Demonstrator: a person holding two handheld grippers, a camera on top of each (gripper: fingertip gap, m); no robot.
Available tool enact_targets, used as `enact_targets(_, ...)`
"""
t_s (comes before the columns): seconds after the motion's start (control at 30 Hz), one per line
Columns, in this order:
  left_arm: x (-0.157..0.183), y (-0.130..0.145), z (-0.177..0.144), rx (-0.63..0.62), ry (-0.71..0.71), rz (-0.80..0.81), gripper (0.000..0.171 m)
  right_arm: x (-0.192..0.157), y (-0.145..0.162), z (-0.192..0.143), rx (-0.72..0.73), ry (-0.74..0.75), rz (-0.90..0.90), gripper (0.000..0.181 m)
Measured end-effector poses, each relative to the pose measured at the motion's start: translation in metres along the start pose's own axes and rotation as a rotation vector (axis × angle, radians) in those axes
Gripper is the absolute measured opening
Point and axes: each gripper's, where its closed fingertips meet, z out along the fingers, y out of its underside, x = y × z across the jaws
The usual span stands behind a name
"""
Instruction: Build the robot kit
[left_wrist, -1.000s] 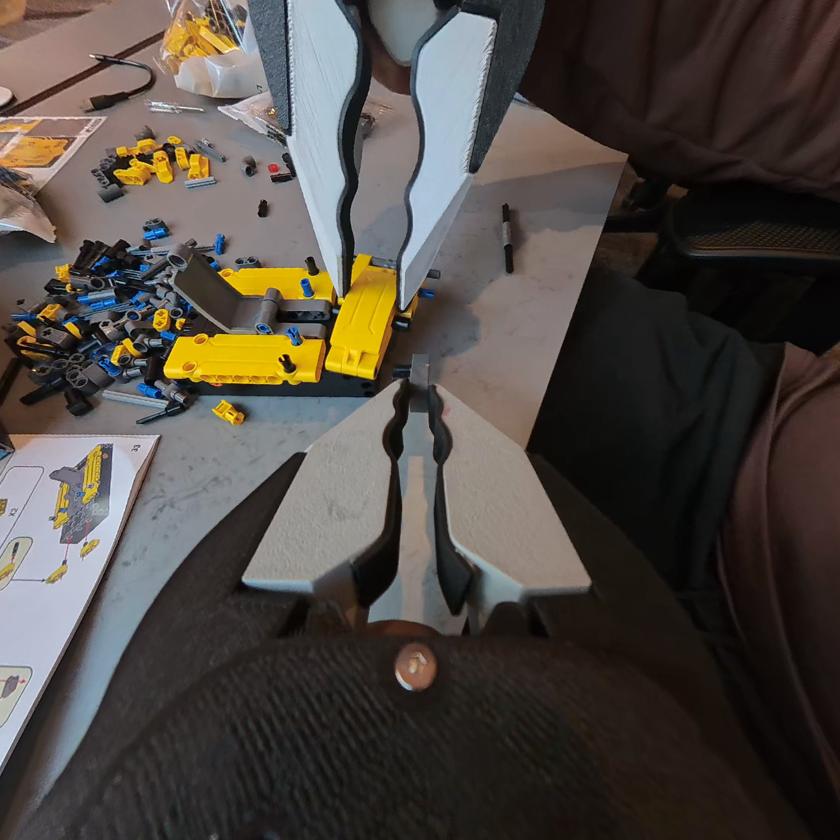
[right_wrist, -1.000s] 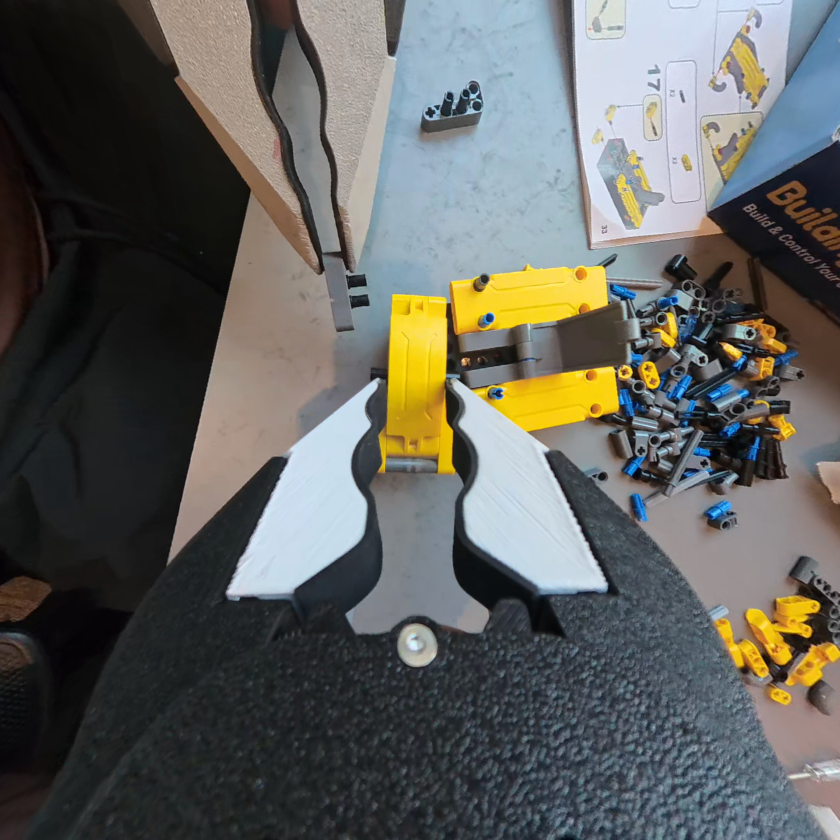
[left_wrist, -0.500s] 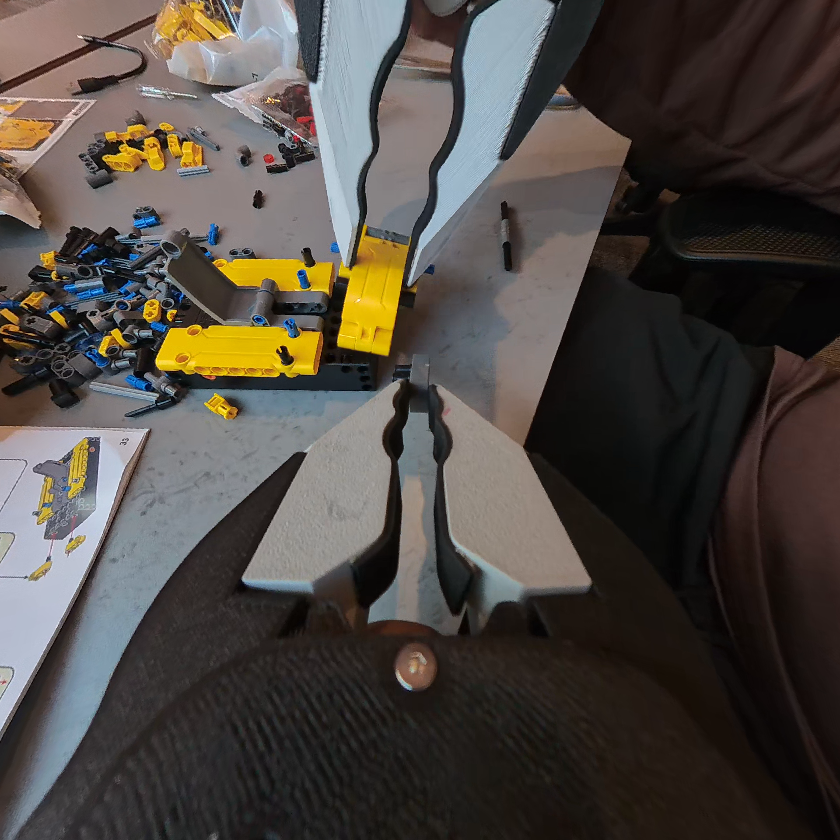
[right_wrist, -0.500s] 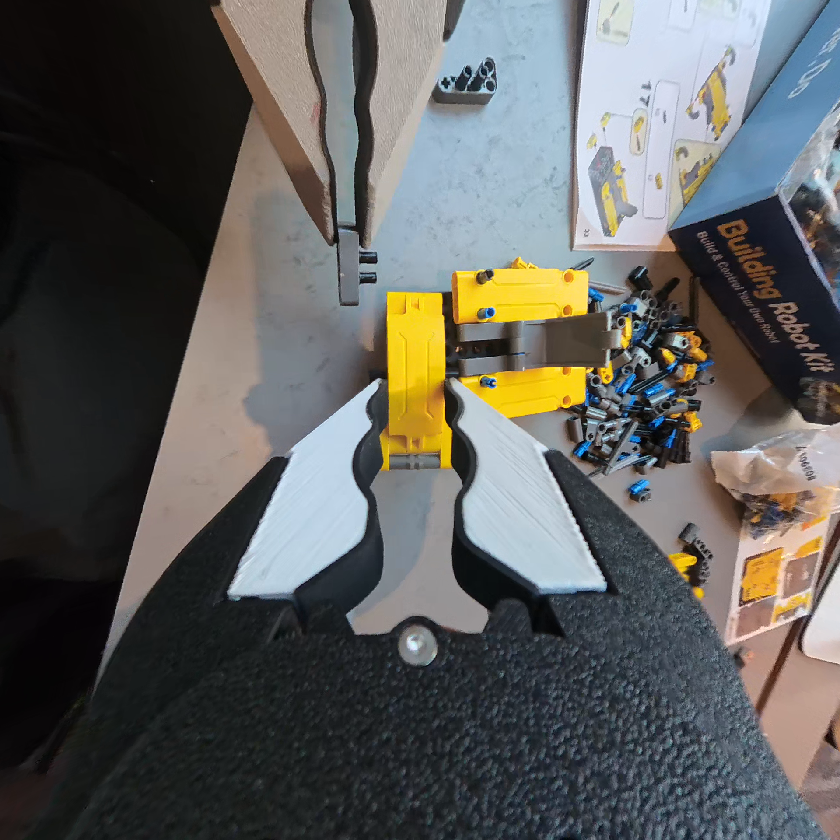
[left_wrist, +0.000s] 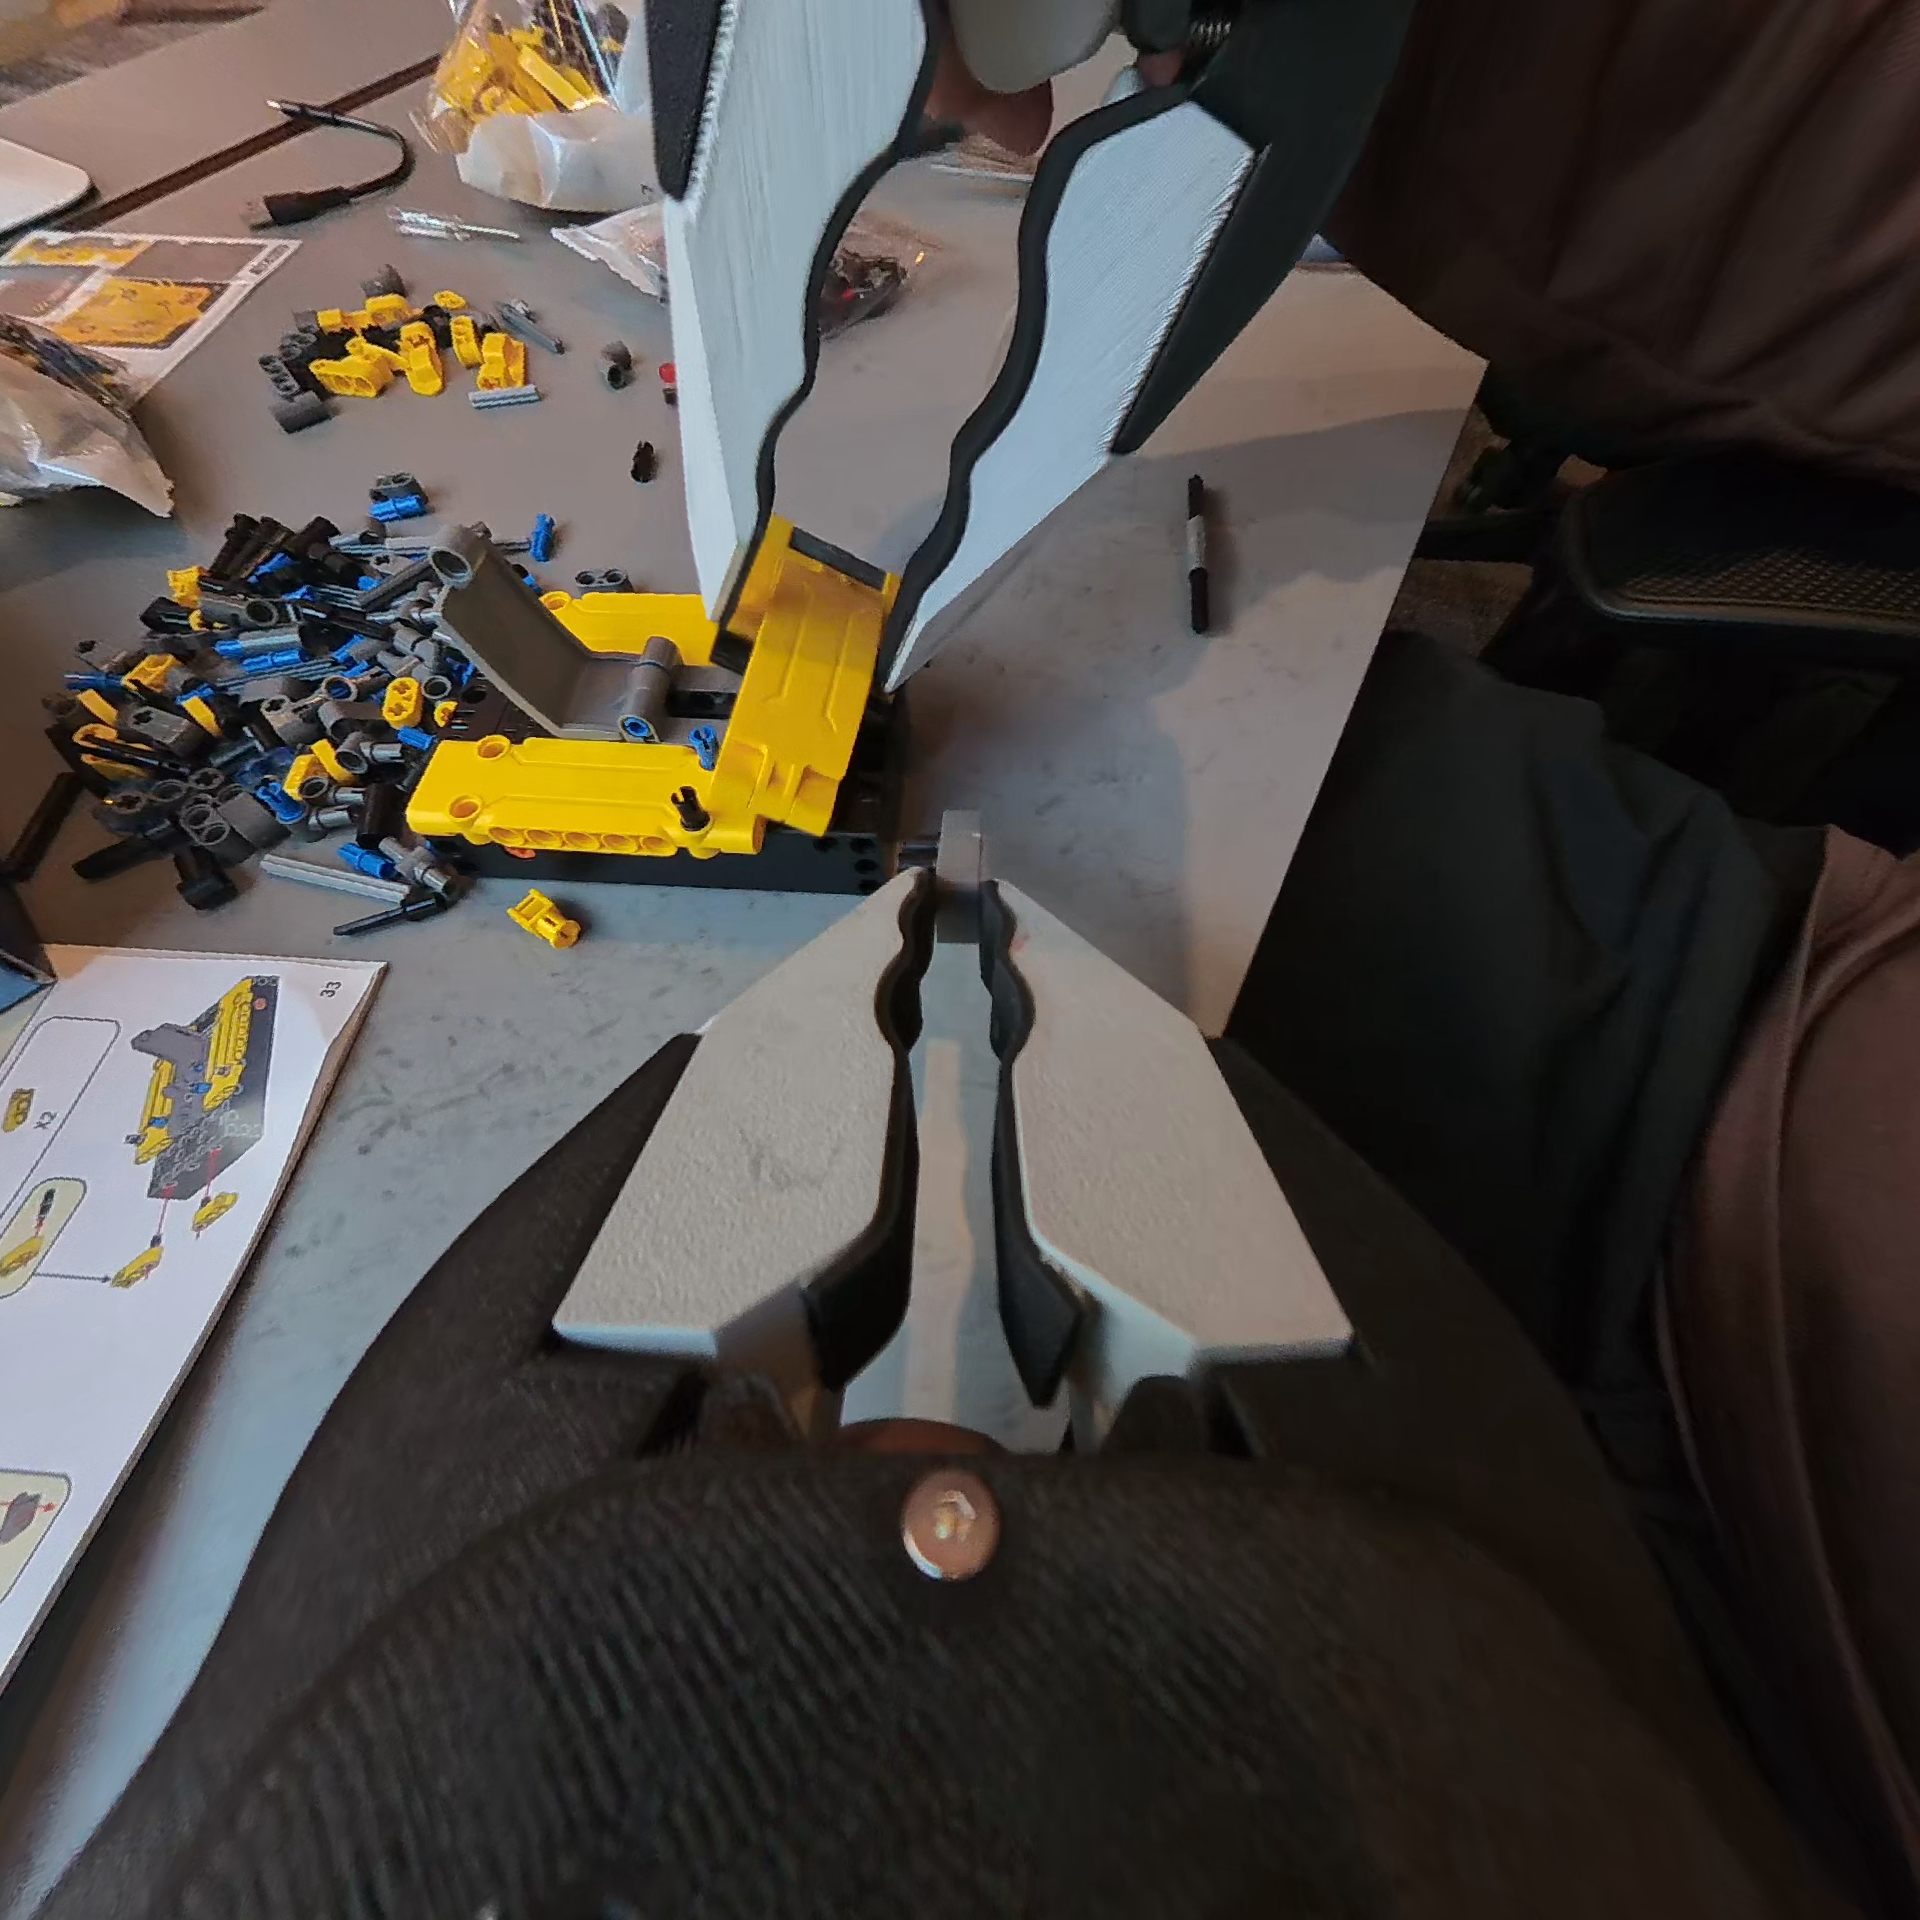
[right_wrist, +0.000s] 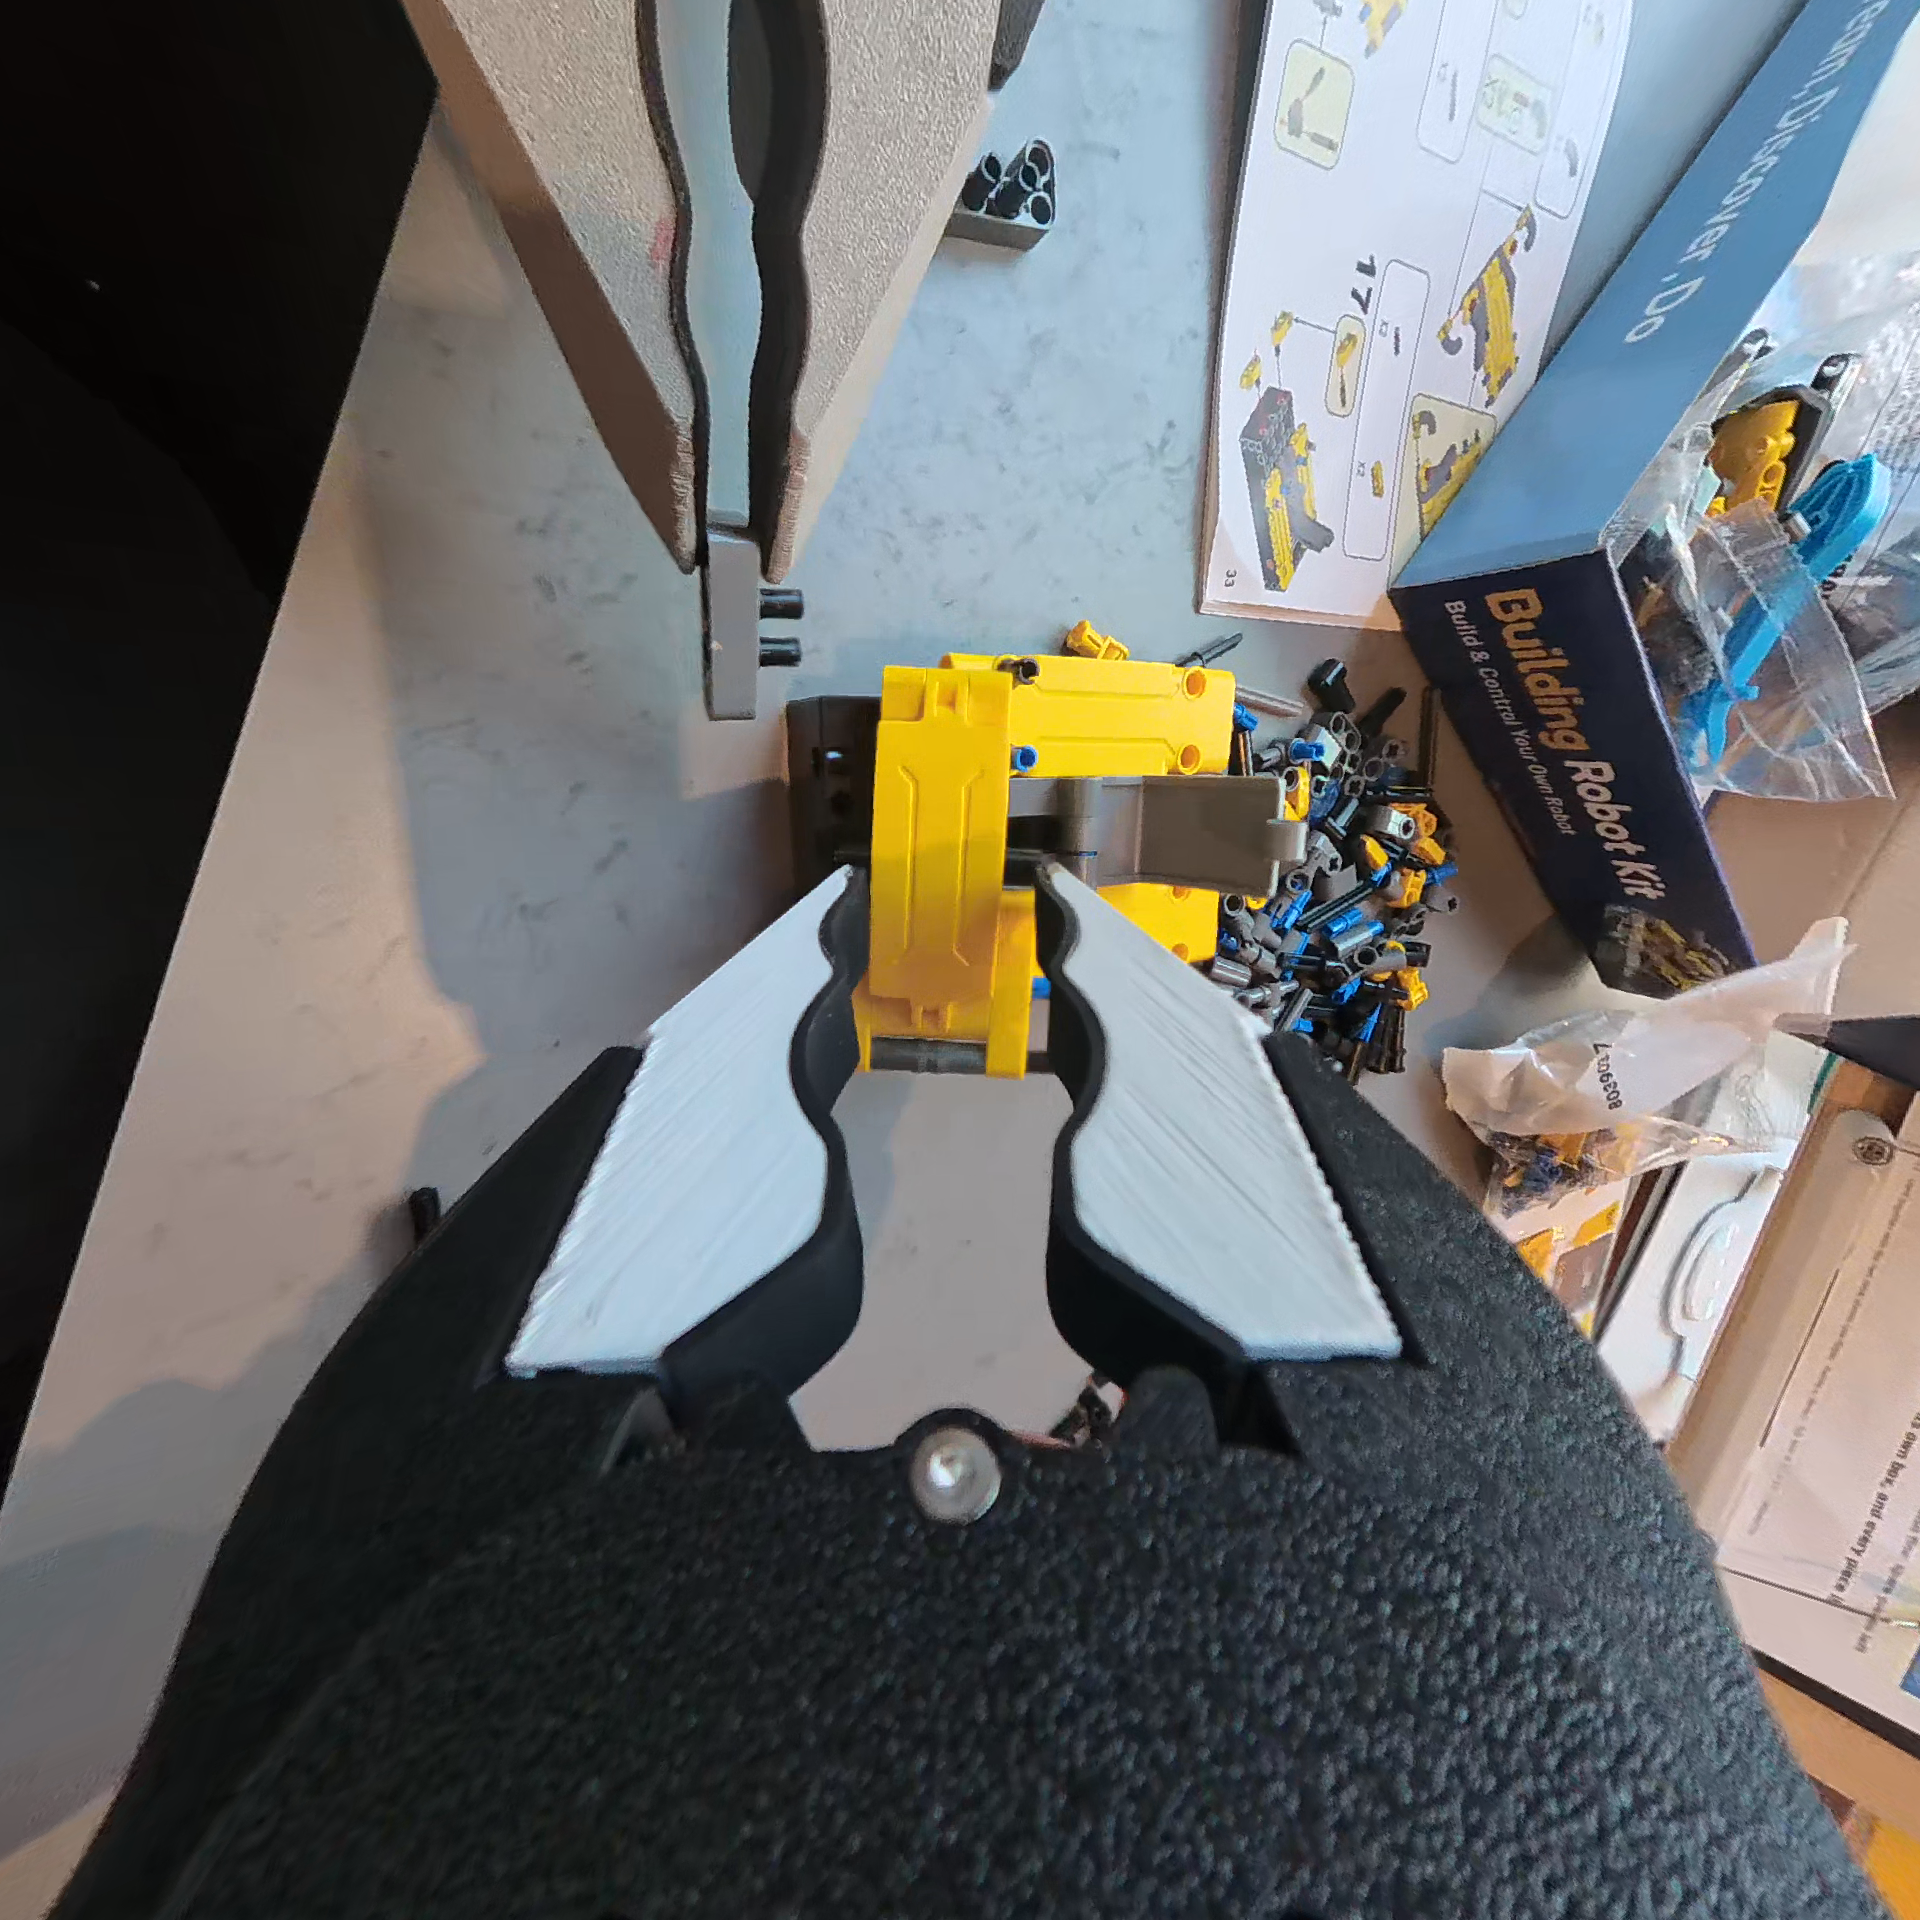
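Compared with a second ago, the yellow panel (right_wrist: 940, 894) has tipped up off the flat part of the yellow-and-black model (left_wrist: 623, 774): it then lay level with the other yellow plates, and now its far end stands raised and tilted. The right wrist view has also swung to take in more of the blue box (right_wrist: 1621, 665) and the plastic bags (right_wrist: 1621, 1049) beside it.

At far left in the left wrist view lies the open instruction booklet (left_wrist: 156, 1174) on the grey table (left_wrist: 1091, 727), then the heap of small black, blue and yellow parts (left_wrist: 239, 686) just left of the model. The left gripper (left_wrist: 958, 883) points across the table near its edge, jaws narrow, pinching a small grey beam (left_wrist: 958, 862) with two black pins (they show best in the right wrist view, sticking out toward the model); the beam hangs just beside the model's black base, apart from it. Farther right, the right gripper (left_wrist: 821, 623) comes down steeply from above, its jaws clamped on the two sides of the raised yellow panel. A black axle (left_wrist: 1197, 556) lies alone nearer the table's right edge.
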Motion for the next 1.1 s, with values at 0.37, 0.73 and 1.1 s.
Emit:
enact_targets(0.37, -0.001, -0.002, 0.003, 0.005, -0.039, 0.014, 0.005, -0.007, -0.001, 0.001, 0.037, -0.041, 0.037, 0.025)
enact_targets(0.73, 0.002, -0.001, 0.004, -0.007, -0.029, 0.034, 0.005, 0.006, -0.008, 0.003, -0.014, 0.094, -0.089, 0.024)
enact_targets(1.1, 0.003, -0.001, 0.004, -0.005, -0.025, 0.030, 0.005, 0.007, -0.008, 0.003, -0.021, 0.109, -0.091, 0.028)
